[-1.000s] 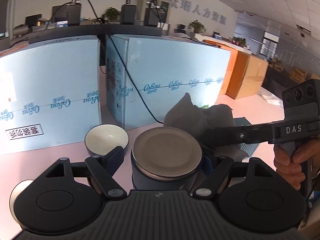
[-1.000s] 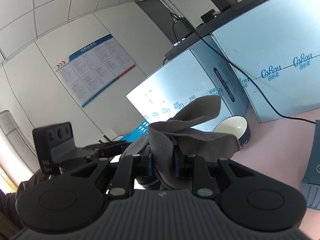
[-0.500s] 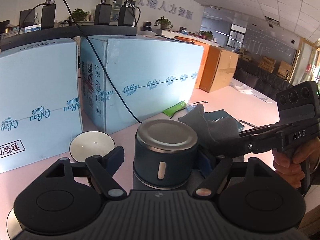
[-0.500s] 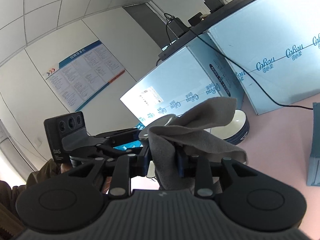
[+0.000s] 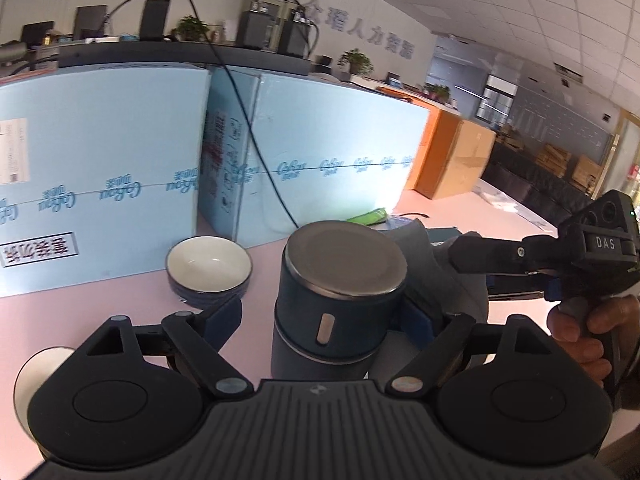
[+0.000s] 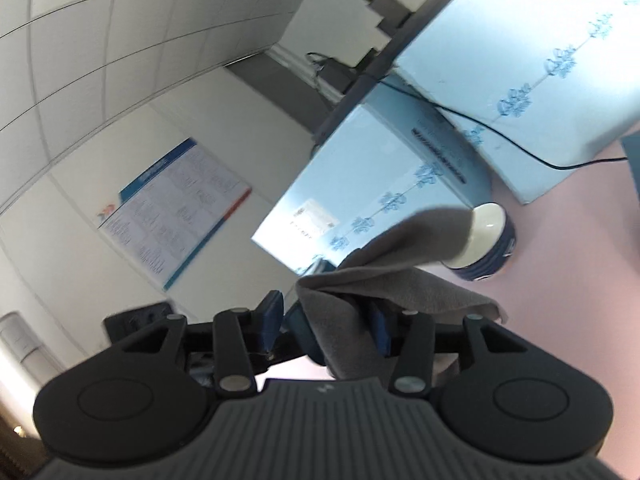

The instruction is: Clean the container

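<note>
Two views split the scene: the left wrist camera shows the left gripper (image 5: 320, 320) with its jaws spread around, but not clearly clamping, the dark blue container (image 5: 336, 300), which sits above the pink desk (image 5: 120, 300) near a bowl (image 5: 209, 268). Beside the container, a hand (image 5: 580, 332) holds the right gripper. Only the right wrist camera shows that gripper (image 6: 326, 328) pinching a grey cloth (image 6: 380, 280), with a wall poster (image 6: 172, 212) behind.
</note>
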The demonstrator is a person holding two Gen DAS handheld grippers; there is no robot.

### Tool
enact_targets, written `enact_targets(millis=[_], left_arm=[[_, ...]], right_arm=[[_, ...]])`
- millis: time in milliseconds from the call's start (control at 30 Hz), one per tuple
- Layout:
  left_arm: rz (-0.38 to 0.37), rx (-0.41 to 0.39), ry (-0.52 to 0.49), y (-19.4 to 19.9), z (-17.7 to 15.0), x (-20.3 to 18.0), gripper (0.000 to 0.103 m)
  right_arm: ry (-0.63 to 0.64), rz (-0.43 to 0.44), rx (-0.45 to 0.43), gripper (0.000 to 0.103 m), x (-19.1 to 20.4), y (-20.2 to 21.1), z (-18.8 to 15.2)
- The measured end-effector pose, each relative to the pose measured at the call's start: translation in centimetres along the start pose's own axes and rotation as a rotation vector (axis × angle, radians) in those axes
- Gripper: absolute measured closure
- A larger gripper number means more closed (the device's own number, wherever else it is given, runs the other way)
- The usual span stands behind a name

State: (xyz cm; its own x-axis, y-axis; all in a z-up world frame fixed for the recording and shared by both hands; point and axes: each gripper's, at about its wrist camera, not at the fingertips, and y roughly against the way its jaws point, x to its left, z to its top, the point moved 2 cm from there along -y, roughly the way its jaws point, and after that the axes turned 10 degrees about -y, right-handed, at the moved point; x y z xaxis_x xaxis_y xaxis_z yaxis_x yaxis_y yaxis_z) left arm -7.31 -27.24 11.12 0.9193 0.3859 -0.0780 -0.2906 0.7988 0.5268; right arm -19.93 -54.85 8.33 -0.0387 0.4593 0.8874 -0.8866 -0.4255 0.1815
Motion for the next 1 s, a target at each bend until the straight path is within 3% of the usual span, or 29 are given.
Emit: enact_targets(millis=[33,67,233,600,733,833,1000], left_arm=[[0.016,-0.001,0.007,0.1,-0.2,-0.2,0.020],[0.028,-0.001,0.016,0.2,-0.3,-0.2,0.020],[0.045,-0.007,0.064,0.7,-1.0,0.0,0.020],[0.107,0.039,0.035,-0.1,-2.6,-1.1,0.020],[0.110,0.067,0.047,-0.8,-3.6,-1.4,0.020],[0.114,0.091,0.070,-1.3,-4.2,-1.5,0.020],[0.163,0.133,0.084,-1.8,-4.5,-1.8,0.020]], right_arm=[[-0.014,-0.007,-0.008,0.071,-0.2,-0.1,0.1],[-0.029,-0.012,-0.014,0.073,-0.3,-0.2,0.2],[-0.074,0.002,-0.026,0.073,-0.5,-0.8,1.1],[-0.296,0.072,-0.021,0.071,-3.7,-1.6,0.8],[-0.339,0.008,-0.018,0.071,-5.9,-1.6,-0.2],[-0.320,-0.106,-0.006,0.071,-7.3,-1.5,-0.8],[-0.113,-0.323,0.093,0.070,-8.0,-2.4,-1.5]])
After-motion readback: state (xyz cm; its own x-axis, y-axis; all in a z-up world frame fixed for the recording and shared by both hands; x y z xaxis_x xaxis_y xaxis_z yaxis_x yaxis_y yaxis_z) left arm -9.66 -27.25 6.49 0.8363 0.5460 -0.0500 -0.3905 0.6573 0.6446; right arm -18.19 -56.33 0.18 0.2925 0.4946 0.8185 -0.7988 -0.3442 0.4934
